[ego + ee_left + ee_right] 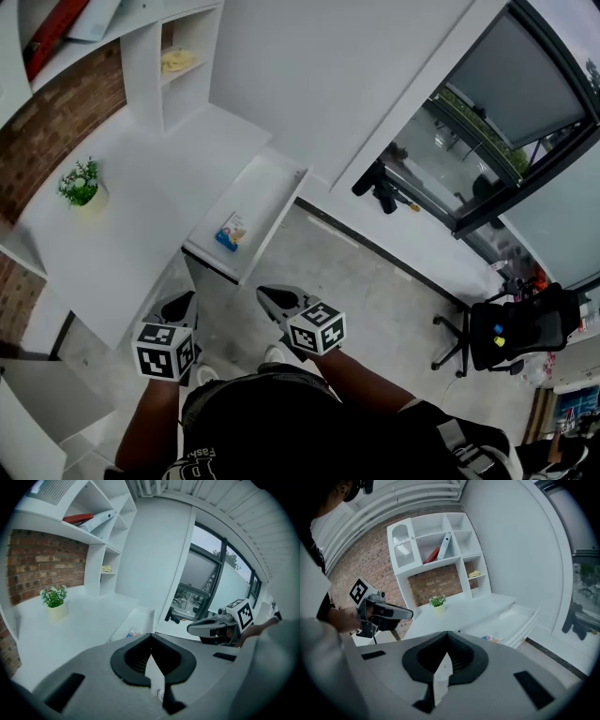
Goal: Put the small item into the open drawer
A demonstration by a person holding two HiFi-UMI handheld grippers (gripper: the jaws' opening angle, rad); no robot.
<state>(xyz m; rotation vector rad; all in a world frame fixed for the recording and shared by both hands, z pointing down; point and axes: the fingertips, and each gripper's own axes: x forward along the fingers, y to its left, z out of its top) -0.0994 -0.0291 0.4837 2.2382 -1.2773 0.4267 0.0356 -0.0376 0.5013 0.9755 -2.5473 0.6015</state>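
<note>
Head view: my left tongs (178,305) and right tongs (273,298) sit closed, empty; the small item (231,231) lies in the open drawer (267,183) ahead of them.

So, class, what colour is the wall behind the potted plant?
Red-brown brick wall; best in left gripper view.

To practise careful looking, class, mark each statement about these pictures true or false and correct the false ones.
1. The drawer stands open. True.
2. A small colourful item lies in the drawer. True.
3. The left gripper holds the plant. False: it is shut on nothing; the plant stands on the desk.
4. The right gripper is wide open. False: it is shut and empty.
5. The office chair is white. False: it is black.
</note>
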